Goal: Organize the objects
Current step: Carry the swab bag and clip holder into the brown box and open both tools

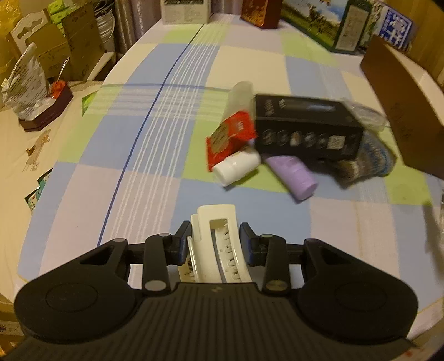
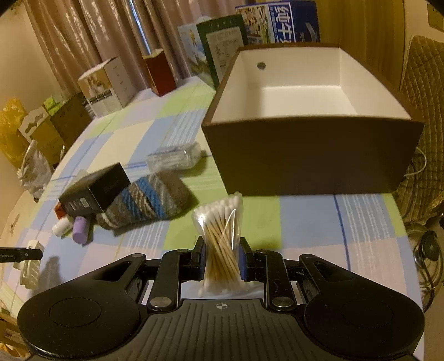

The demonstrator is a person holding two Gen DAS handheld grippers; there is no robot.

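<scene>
The left gripper (image 1: 215, 238) is pointing steeply downward, its jaws clamping something white; the right gripper (image 2: 222, 257) is tilting downward too, jaws pinching a slim packet.

Large white Chinese characters "纯牛" stand on the blue carton (image 2: 288, 20); other print is too blurred.

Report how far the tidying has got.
Done: nothing; the brown box looks empty. In hand: left hand-held gripper clamps a white hair clip; right hand-held gripper clamps a cotton swab bag. Left: black box, sock, bottles, red packet.
</scene>
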